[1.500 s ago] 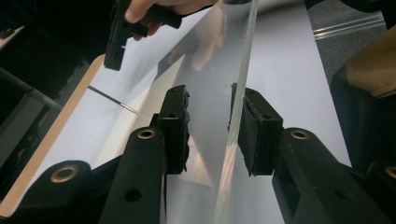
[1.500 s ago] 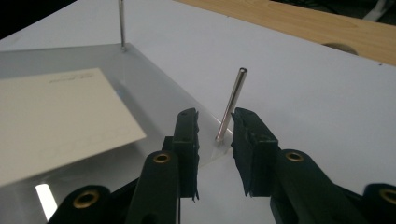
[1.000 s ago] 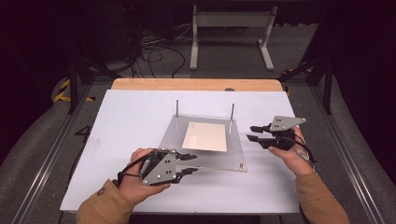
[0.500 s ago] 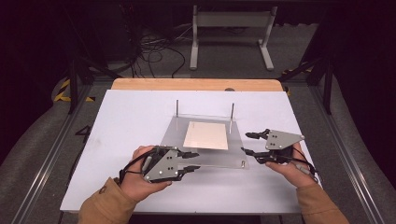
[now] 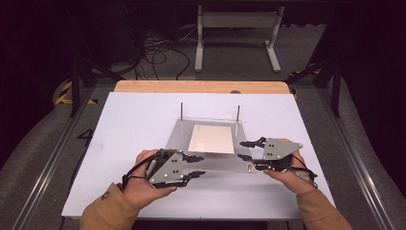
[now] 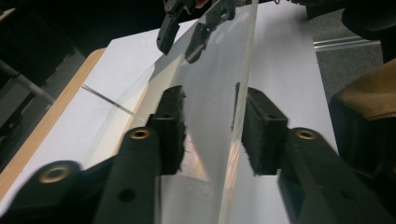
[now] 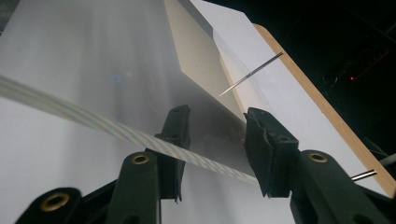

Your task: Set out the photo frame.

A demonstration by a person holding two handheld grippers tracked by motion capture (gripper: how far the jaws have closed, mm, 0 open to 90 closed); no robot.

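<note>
The right hand-held gripper (image 5: 246, 150) has come in from the side to the near right corner of the clear sheet (image 5: 210, 165) on the tabletop (image 5: 134, 120), its jaws just closing, the edge between them but not pinched. The left hand-held gripper (image 5: 198, 166) has just loosened at the near left corner, jaws apart around the edge. Both seem set for a lift.

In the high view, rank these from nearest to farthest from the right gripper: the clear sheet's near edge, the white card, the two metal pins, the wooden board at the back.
1. clear sheet's near edge, between the right gripper's jaws.
2. white card, just left of it, mid-table.
3. right metal pin, beyond the card.
4. left metal pin, farther left.
5. wooden board, along the table's far edge.
</note>
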